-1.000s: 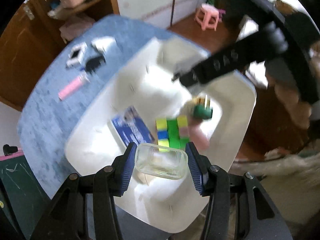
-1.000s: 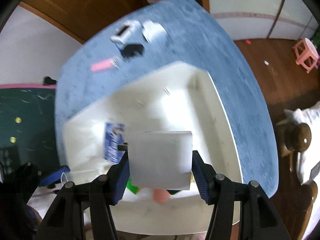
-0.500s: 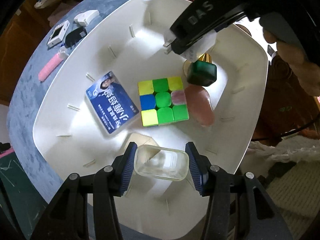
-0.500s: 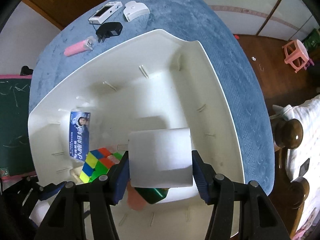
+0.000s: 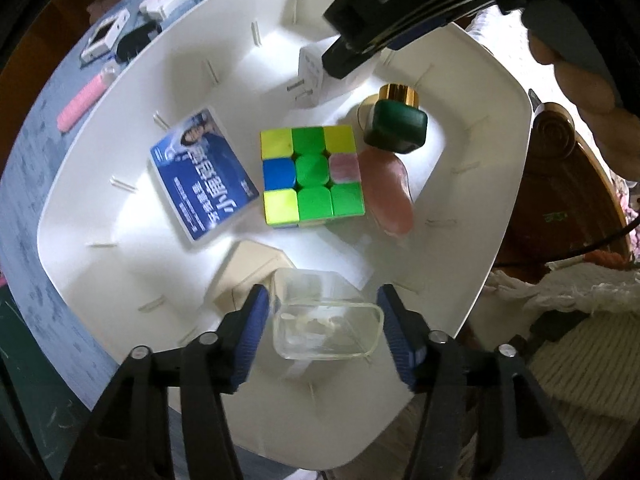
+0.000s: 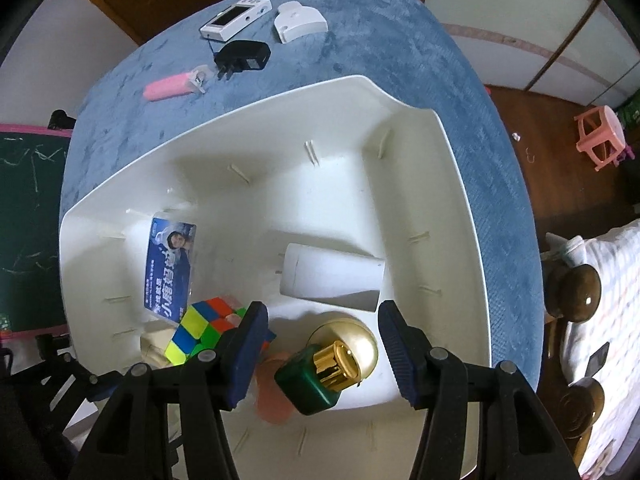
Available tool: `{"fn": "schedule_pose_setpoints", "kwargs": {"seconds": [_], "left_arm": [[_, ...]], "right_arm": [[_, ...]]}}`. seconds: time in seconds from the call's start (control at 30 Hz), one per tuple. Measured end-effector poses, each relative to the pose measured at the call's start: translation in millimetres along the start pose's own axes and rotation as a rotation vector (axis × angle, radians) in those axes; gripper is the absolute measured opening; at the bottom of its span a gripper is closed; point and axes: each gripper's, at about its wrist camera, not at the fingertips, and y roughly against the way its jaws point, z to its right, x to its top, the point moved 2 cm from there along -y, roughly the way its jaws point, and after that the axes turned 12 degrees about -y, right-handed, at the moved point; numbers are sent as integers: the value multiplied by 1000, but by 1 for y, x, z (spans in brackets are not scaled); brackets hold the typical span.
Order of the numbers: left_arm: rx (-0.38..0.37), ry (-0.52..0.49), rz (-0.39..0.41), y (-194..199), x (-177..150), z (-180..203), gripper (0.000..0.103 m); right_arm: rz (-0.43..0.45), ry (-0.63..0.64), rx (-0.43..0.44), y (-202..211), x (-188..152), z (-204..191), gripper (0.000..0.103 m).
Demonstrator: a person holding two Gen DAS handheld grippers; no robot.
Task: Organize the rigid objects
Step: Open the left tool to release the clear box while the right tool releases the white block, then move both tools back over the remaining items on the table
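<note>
Clear container (image 5: 326, 330) apparently released between left gripper (image 5: 322, 326) pads, inside bin (image 5: 500, 184).

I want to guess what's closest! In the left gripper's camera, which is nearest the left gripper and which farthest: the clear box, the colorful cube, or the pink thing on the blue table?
1. Clear box, between its fingers.
2. Colorful cube, mid-bin.
3. Pink thing, outside the bin, upper left.

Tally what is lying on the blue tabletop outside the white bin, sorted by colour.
White: 2, the handheld device and the rounded white piece
Black: 1, the plug charger
Pink: 1, the pink stick
Total: 4
</note>
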Motion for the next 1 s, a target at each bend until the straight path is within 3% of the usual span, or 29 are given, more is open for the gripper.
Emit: {"fn": "schedule_pose_setpoints", "kwargs": {"seconds": [0.1,0.37,0.6,1.0], "left_arm": [[-13,32,-11,-2,0,-6,72],[-21,106,-44,2,0,-31,72],[-12,119,-6,24,-5,-37,72],[128,76,80,78,10,-57,72]], "right_arm": [[-3,5,10,5,-2,0,58],[5,15,43,15,-5,2,58],[8,22,74,22,-1,0,58],[26,52,118,39,13,-5,58]]}}
